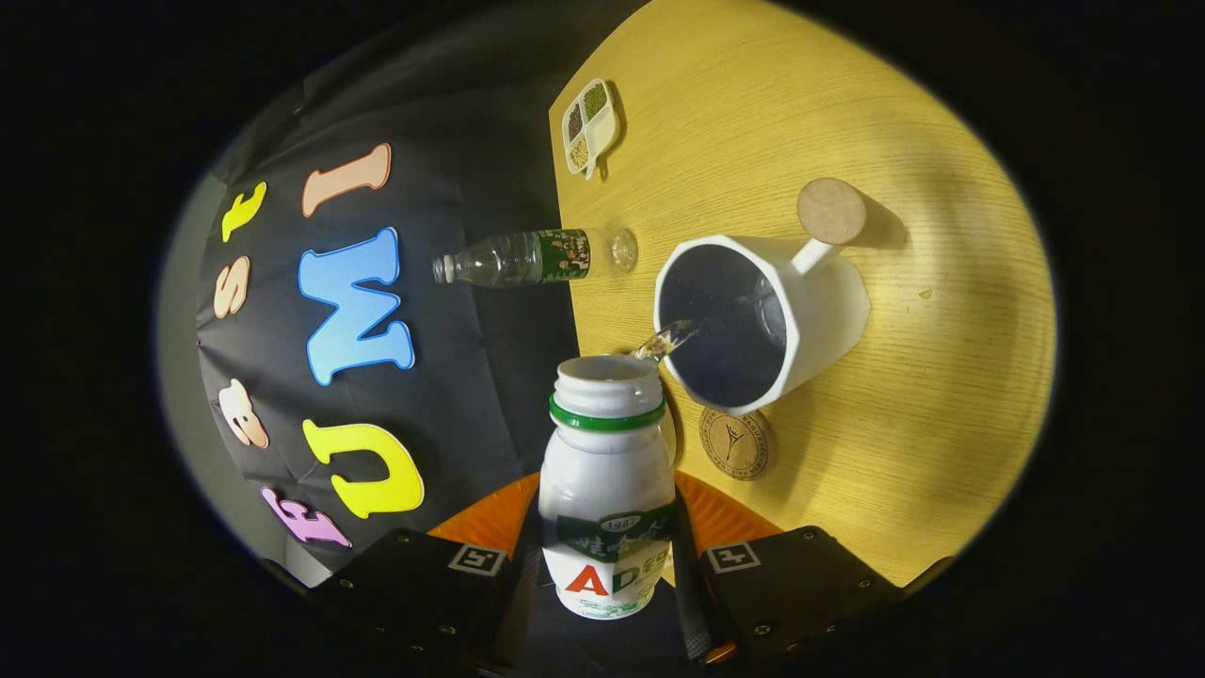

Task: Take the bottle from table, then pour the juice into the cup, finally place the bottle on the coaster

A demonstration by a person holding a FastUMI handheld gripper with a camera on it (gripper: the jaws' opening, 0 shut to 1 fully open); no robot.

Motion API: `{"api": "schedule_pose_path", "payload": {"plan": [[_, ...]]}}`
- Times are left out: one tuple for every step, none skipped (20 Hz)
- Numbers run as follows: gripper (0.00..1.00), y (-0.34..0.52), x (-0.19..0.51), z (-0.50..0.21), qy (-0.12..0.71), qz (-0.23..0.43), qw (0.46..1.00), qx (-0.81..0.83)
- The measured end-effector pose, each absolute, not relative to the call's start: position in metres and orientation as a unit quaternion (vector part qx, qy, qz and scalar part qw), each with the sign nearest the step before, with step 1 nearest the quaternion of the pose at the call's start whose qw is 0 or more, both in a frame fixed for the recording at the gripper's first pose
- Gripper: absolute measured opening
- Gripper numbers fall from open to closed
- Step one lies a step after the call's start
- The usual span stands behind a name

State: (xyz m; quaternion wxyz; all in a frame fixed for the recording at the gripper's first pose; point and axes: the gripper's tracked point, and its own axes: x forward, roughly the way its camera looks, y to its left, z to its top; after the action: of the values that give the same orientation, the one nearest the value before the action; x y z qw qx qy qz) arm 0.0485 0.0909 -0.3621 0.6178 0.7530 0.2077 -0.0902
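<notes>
White bottle (607, 490) in jaws, mouth toward cup (753, 315), pouring.

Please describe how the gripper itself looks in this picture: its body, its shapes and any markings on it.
The gripper has two black, boxy finger blocks with small screws along their edges. Each block carries a square black-and-white marker tag on its top face. Behind the fingers sits a rounded orange body part. No cables can be seen.
</notes>
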Motion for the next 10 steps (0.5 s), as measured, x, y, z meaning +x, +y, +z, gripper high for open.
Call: {"api": "schedule_pose_path", "payload": {"plan": [[0.63,0.0917,0.0478,-0.3608,0.208,-0.089,0.617,0.754],[0.63,0.0918,0.0481,-0.3604,0.208,-0.088,0.617,0.754],[0.62,0.0929,0.0475,-0.3597,0.209,-0.087,0.618,0.753],[0.62,0.0926,0.0481,-0.3596,0.209,-0.085,0.618,0.753],[0.62,0.0922,0.0482,-0.3585,0.207,-0.085,0.618,0.754],[0.63,0.092,0.0493,-0.3583,0.207,-0.084,0.618,0.754],[0.63,0.0925,0.0492,-0.3578,0.206,-0.084,0.618,0.754],[0.63,0.0931,0.0501,-0.3576,0.207,-0.083,0.617,0.755],[0.62,0.0936,0.0505,-0.3574,0.207,-0.083,0.618,0.754],[0.62,0.0936,0.0517,-0.3578,0.207,-0.083,0.619,0.753]]}}
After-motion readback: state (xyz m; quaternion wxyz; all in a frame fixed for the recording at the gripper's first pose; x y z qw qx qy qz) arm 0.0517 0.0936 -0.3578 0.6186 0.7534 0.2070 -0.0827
